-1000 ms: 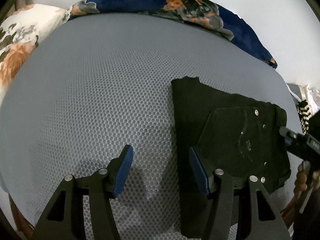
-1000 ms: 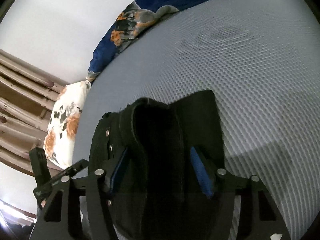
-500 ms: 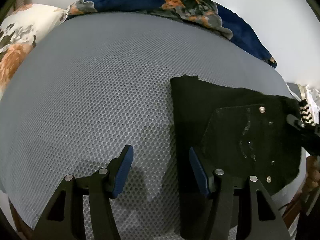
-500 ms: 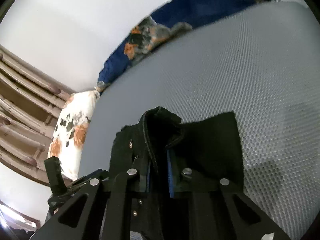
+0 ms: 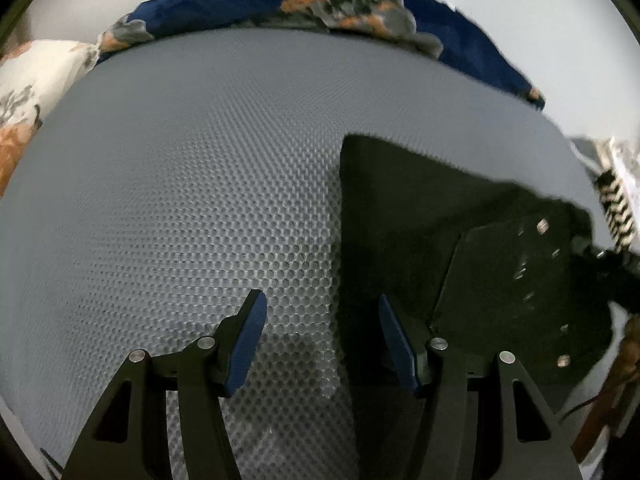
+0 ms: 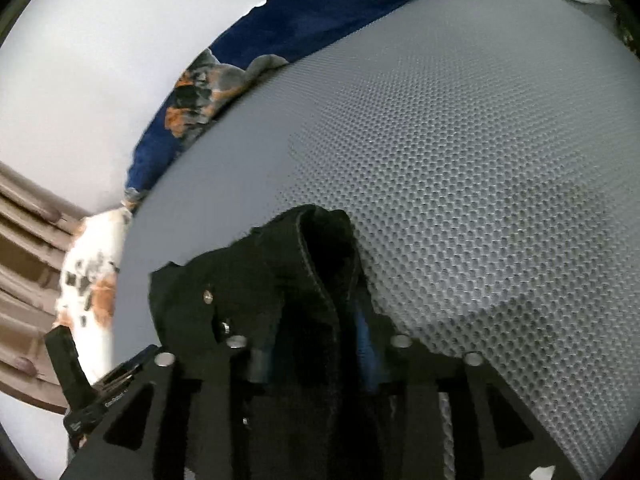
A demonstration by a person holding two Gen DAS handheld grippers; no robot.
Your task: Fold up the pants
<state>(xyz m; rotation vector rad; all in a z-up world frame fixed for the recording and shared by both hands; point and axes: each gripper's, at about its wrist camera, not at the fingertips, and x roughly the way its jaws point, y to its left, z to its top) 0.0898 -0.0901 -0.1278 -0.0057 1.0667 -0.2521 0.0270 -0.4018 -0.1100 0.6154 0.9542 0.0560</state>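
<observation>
The black pants [image 5: 404,216] lie folded on the grey mesh mattress [image 5: 180,200] at the right of the left wrist view, their studded waist end [image 5: 532,280] lifted. My left gripper [image 5: 320,328] is open and empty, low over the mattress beside the pants' left edge. In the right wrist view my right gripper [image 6: 320,344] is shut on the bunched black pants [image 6: 280,288] and holds that end up off the mattress [image 6: 480,160]. Its blue pads are mostly hidden by the cloth.
A dark blue floral blanket [image 5: 320,4] lies along the mattress's far edge. A white floral pillow [image 5: 24,96] sits at the far left, and shows in the right wrist view [image 6: 92,280] too. A wall is behind. A striped item [image 5: 616,208] lies past the right edge.
My right gripper closed on the pants' waist end and lifted it, pulling it up and over. My left gripper stayed open in about the same place.
</observation>
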